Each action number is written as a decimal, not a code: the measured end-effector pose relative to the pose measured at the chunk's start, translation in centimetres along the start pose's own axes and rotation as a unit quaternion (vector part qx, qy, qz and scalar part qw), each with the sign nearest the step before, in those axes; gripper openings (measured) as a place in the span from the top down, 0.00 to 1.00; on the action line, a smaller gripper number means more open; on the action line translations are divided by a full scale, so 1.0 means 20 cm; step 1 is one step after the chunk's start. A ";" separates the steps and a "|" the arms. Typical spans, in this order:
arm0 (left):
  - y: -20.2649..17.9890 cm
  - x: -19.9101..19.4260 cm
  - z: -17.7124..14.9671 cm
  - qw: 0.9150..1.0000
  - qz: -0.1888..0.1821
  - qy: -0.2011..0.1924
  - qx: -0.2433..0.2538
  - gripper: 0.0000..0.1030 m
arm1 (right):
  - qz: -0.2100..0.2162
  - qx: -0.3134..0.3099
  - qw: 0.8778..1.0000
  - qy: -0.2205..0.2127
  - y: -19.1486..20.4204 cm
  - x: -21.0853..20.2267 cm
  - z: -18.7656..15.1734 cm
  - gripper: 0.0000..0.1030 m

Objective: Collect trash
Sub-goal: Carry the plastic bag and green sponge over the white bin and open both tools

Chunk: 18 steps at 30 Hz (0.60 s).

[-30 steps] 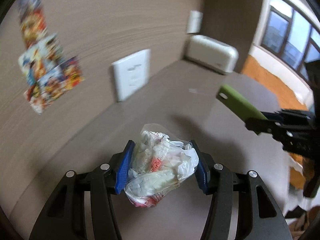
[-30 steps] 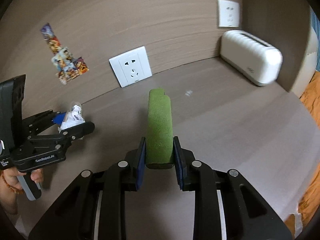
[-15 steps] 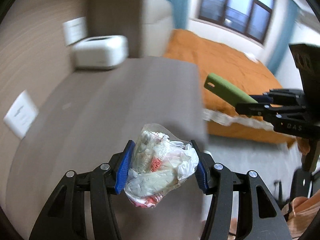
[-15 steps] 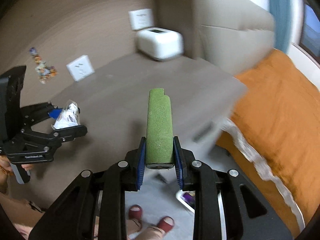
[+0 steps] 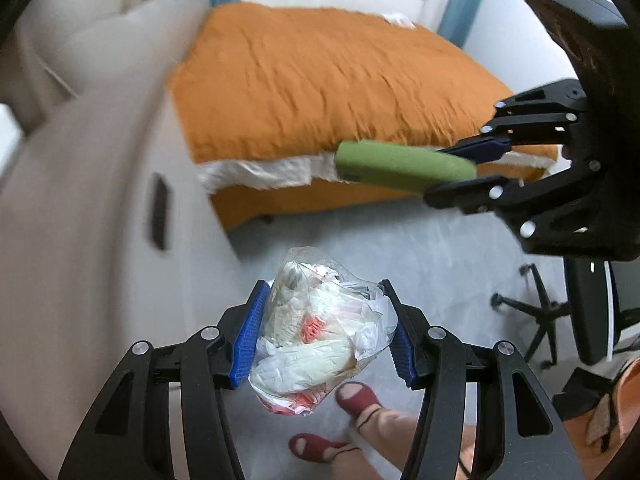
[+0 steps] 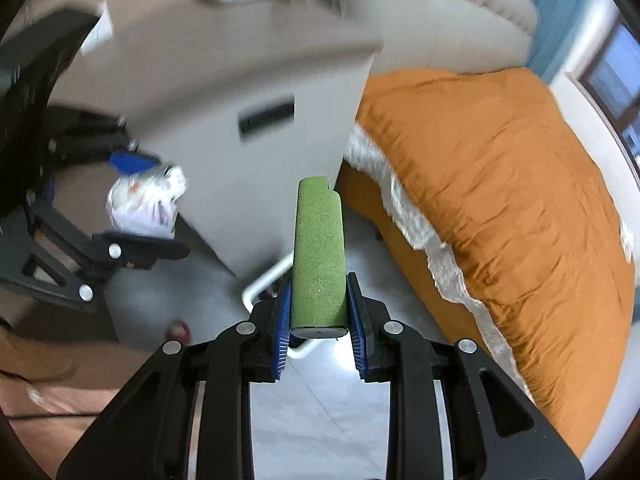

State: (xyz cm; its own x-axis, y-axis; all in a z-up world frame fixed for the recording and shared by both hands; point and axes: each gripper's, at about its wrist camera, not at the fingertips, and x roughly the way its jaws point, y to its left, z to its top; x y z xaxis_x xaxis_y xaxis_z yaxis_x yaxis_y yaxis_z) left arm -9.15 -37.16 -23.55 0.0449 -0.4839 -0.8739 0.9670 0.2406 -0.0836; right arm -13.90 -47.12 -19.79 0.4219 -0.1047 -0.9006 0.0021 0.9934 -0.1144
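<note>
My left gripper [image 5: 322, 328] is shut on a crumpled clear plastic bag of white and pink trash [image 5: 320, 336], held in the air above the grey floor. The bag also shows at the left of the right wrist view [image 6: 144, 200]. My right gripper [image 6: 318, 312] is shut on a flat green sponge-like piece [image 6: 318, 256] that sticks forward between the blue pads. In the left wrist view the green piece [image 5: 400, 166] and the right gripper [image 5: 472, 168] are at the upper right. A white rim [image 6: 264, 280], partly hidden behind the green piece, lies on the floor below.
A bed with an orange cover [image 5: 328, 76] fills the far side; it also shows in the right wrist view [image 6: 500, 184]. A beige cabinet [image 6: 240, 92] stands at the left. The person's feet in red sandals [image 5: 356, 396] are below. A chair base [image 5: 536, 312] stands at the right.
Both grippers have swung away from the cabinet top and wall toward the bed and floor, still holding the bag and the green piece. The view is blurred by the motion.
</note>
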 end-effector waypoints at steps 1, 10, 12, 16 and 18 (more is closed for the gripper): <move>0.02 0.09 0.00 1.000 0.000 0.016 0.004 0.47 | 0.003 -0.016 1.000 0.016 -0.01 0.09 -0.03 0.74; 0.23 0.85 -0.17 0.995 -0.048 0.089 -0.024 0.47 | 0.066 -0.087 0.988 0.105 -0.02 0.94 -0.27 0.74; 0.25 1.05 -0.22 0.994 -0.047 0.100 -0.017 0.47 | 0.077 -0.104 0.984 0.121 0.00 1.16 -0.31 0.74; 0.27 1.35 -0.31 0.992 -0.051 0.112 0.007 0.46 | 0.099 -0.138 0.976 0.137 0.03 1.50 -0.38 0.74; 0.28 1.49 -0.37 0.992 -0.046 0.111 0.026 0.10 | 0.104 -0.179 0.967 0.147 0.06 1.63 -0.42 0.31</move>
State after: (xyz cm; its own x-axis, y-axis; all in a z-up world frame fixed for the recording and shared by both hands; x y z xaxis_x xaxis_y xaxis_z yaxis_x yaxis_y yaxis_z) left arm -4.22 -44.00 -53.57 -0.0950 -0.3026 -0.9484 0.9763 0.1579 -0.1482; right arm -7.78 -49.74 -52.83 0.1029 0.0347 -0.9941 -0.3907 0.9205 -0.0083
